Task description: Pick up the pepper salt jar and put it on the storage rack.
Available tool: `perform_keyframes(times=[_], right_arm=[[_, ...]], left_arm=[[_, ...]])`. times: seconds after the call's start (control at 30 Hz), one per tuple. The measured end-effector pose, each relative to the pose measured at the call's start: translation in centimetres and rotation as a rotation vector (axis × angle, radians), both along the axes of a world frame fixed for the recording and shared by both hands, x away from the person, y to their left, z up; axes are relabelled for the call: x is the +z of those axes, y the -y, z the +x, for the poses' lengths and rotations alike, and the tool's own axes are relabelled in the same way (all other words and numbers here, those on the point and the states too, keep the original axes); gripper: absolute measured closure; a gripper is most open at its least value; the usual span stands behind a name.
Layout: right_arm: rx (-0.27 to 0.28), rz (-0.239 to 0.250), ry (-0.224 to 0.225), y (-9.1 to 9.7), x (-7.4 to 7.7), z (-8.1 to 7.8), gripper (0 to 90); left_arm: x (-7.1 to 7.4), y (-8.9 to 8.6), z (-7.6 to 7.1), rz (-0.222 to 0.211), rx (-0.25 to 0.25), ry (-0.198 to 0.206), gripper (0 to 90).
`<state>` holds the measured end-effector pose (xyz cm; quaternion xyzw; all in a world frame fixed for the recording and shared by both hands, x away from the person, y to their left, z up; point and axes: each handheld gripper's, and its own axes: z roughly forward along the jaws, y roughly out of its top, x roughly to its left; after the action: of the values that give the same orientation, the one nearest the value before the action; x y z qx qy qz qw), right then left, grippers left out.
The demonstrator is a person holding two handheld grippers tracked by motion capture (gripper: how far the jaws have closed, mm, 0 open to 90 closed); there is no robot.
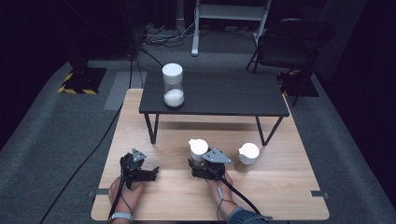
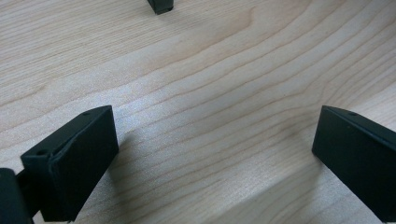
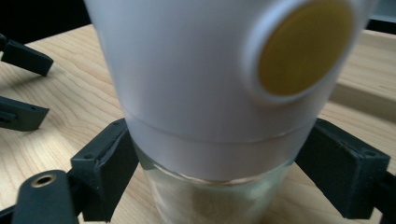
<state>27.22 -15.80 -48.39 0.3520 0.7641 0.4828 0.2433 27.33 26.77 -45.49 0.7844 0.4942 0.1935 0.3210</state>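
A small glass jar [image 1: 198, 148] with a white cap and tan powder stands on the wooden table [image 1: 280, 196]. My right gripper [image 1: 200, 164] is around it. In the right gripper view the jar [image 3: 210, 93] is very close and its cap has a round yellow spot. The right gripper [image 3: 217, 154] has one jaw pressed on each side, at the cap's lower edge. My left gripper [image 1: 150, 173] rests on the table to the left, open; in its own view the left gripper [image 2: 215, 140] has bare wood between its jaws.
A second white-capped jar [image 1: 247, 157] stands right of the held one. A low black shelf [image 1: 224, 95] spans the table's far half, and a tall jar [image 1: 173, 86] of white powder stands on it. One shelf leg's foot [image 2: 161, 5] lies ahead of the left gripper.
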Motion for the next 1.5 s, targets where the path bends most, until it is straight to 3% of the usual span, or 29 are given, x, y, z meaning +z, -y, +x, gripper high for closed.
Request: perform_keyframes(times=[0.27,0.6,0.77,0.93,1.5], right_arm=[[0.018,-0.011,0.010,-0.1,-0.2,0.1,29.7],[0.028,-0.004,-0.003,0.2,0.0,0.4,30.3],[0.023,0.003,-0.037,0.8,0.6,0.8,30.3],[0.020,-0.008,-0.026,1.2,1.1,0.6,30.3],[0.013,-0.005,-0.005,3.0,5.2,0.3,30.3]], left_arm=[[0.0,0.0,0.0,0.000,0.000,0.000,0.4],[0.0,0.0,0.0,0.000,-0.001,0.001,0.4],[0.0,0.0,0.0,-0.001,0.001,0.000,0.4],[0.0,0.0,0.0,-0.002,0.005,-0.001,0.4],[0.0,0.0,0.0,-0.001,0.006,0.000,0.4]])
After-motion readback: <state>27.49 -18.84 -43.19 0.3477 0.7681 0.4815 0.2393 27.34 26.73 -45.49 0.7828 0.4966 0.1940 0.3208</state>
